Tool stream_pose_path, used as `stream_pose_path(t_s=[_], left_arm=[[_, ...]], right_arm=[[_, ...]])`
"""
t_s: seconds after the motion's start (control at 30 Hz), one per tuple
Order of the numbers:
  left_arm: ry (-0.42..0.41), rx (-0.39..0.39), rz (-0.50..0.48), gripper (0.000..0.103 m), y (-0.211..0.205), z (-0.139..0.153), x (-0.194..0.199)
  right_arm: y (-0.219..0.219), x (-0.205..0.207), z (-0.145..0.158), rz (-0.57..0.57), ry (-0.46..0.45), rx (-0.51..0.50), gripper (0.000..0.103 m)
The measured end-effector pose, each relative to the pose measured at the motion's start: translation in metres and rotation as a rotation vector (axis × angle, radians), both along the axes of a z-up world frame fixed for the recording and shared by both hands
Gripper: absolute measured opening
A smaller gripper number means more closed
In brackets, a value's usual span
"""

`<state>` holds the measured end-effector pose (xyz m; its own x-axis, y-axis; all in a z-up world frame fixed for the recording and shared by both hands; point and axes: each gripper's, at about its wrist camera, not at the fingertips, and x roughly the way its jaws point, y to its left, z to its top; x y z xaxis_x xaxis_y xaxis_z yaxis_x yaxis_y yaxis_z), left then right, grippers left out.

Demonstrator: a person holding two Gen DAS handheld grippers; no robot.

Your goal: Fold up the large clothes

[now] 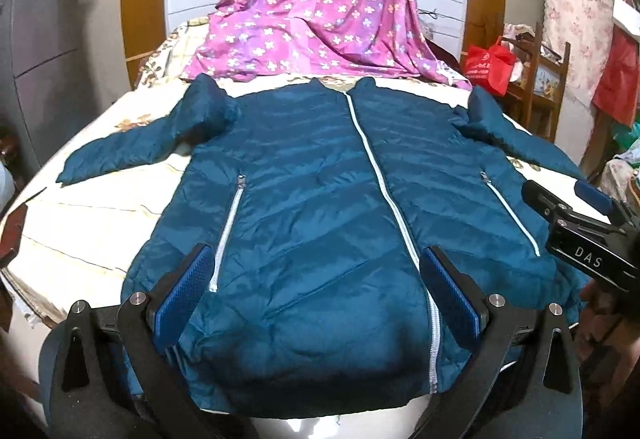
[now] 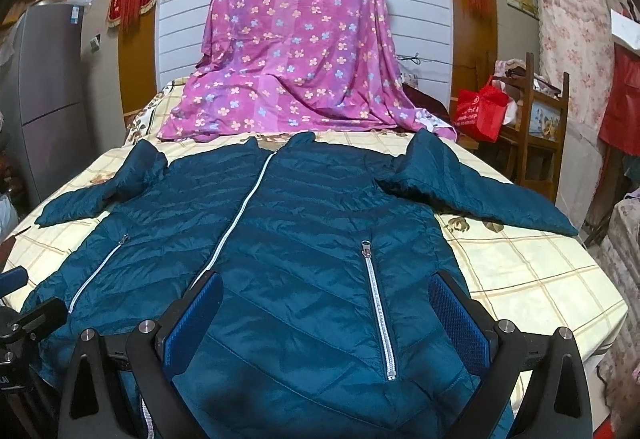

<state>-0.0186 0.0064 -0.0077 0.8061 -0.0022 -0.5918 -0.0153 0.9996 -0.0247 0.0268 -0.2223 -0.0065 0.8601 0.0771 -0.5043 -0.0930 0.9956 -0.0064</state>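
- We see the teal puffer jacket (image 1: pixel 320 207) face up and zipped on the checked bedsheet (image 2: pixel 520 271), collar far from us, hem nearest the jaws; long axis runs straight ahead along the fingers.
- Left gripper (image 1: pixel 316 303): jaws spread wide, nothing between the pads, hovering over the hem left of the white centre zipper (image 1: pixel 384 191).
- Right gripper (image 2: pixel 328 315): jaws also wide apart and empty, straddling the right pocket zipper (image 2: pixel 378 311).
- Sleeves splay out sideways: left sleeve (image 1: pixel 132 147) is nearer the left jaws, right sleeve (image 2: pixel 492 191) nearer the right. Each hand takes its own side, we judge.
- Right view alone shows the right cuff and the pink floral sheet (image 2: pixel 296 59) top; left view alone shows the right gripper's side profile.
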Motion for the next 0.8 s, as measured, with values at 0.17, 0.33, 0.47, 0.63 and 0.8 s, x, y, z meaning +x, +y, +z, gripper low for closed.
stream_pose_path(t_s=[0.17,0.33,0.47,0.63,0.8], left_arm=[[0.004,-0.026,-0.016,0.103,0.0007,0.0002,-0.0007],[0.058,-0.031,-0.047,0.103,-0.0045,-0.0048,0.0021],[0.064,-0.024,-0.048,0.103,-0.0059,-0.0058,0.0015],[0.074,-0.027,-0.034,0.103,-0.0032,-0.0070,0.0033],[0.088,-0.044,-0.016,0.103,0.0024,-0.0082,0.0046]], right_arm=[[-0.0014,0.0009,-0.0012,-0.004,0.006,-0.005,0.102],[-0.0019,0.0013,-0.0008,-0.004,0.006,-0.004,0.102],[-0.0019,0.0014,-0.0003,-0.004,0.006,-0.005,0.102],[-0.0048,0.0006,-0.0007,-0.006,0.005,-0.003,0.102],[-0.0035,0.0012,-0.0003,-0.007,0.005,-0.007,0.102]])
